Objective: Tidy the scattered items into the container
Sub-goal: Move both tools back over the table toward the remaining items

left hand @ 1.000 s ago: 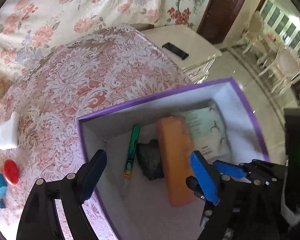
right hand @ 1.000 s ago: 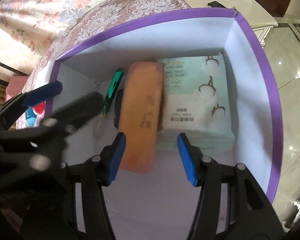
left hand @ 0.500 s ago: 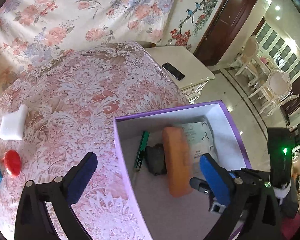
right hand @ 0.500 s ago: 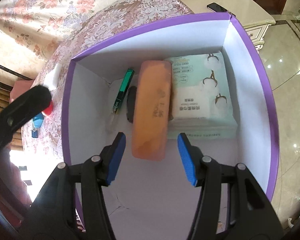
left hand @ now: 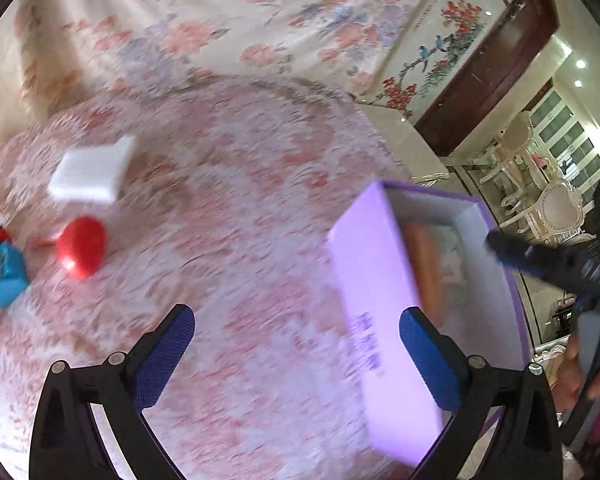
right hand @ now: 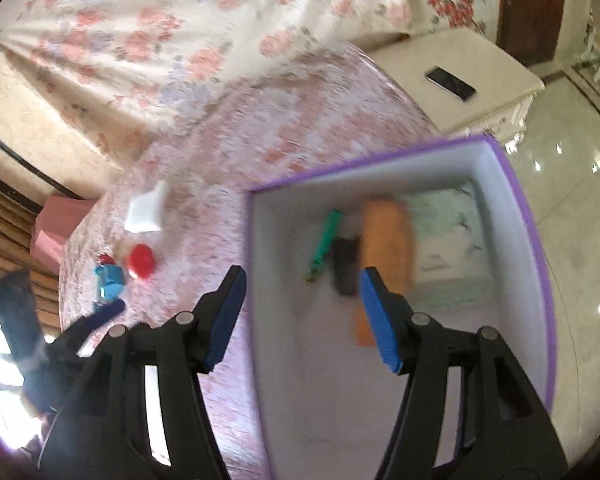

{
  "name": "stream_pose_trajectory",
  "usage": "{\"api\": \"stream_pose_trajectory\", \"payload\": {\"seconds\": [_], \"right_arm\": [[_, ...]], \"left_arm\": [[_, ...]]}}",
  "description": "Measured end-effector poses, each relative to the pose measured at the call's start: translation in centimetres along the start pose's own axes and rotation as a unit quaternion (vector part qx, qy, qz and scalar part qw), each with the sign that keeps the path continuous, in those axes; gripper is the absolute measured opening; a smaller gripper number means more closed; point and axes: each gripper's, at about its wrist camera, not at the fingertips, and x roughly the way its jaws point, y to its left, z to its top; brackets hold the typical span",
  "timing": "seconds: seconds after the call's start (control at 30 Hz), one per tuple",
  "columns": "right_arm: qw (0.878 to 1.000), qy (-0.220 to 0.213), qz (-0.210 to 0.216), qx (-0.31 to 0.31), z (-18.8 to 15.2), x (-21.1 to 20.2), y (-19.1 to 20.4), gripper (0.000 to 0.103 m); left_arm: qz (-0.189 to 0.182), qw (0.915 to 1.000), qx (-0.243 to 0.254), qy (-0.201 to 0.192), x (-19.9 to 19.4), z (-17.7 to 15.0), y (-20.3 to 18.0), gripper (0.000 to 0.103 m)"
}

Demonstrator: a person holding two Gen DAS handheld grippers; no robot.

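Left claw (left hand: pixel 296 354) wide and empty, nearer the red item (left hand: pixel 81 246) off to its left; right claw (right hand: pixel 300 316) opening, empty, above the box (right hand: pixel 532 240)

The round table (left hand: pixel 236 208), covered in pink floral cloth, carries a purple box (left hand: pixel 376 280) at 3 o'clock. A white block (left hand: pixel 92 170), red object (left hand: pixel 81 246) and blue toy (left hand: pixel 4 272) lie at 9 o'clock.
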Motion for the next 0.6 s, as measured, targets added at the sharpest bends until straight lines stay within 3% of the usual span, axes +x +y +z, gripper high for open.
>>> {"api": "stream_pose_trajectory", "payload": {"seconds": [0.2, 0.43, 0.6], "right_arm": [[0.999, 0.011, 0.014, -0.044, -1.6, 0.8, 7.8, 0.064], [0.993, 0.052, 0.016, -0.101, -4.7, 5.7, 17.1, 0.064], [0.991, 0.079, 0.009, -0.112, -6.3, 9.6, 21.4, 0.064]], "left_arm": [[0.017, 0.9996, -0.021, 0.012, -2.1, -2.3, 7.3, 0.103], [0.049, 0.9974, -0.047, 0.024, -4.3, -4.8, 16.0, 0.103], [0.062, 0.9964, -0.049, 0.030, -5.3, -5.9, 21.1, 0.103]]}}
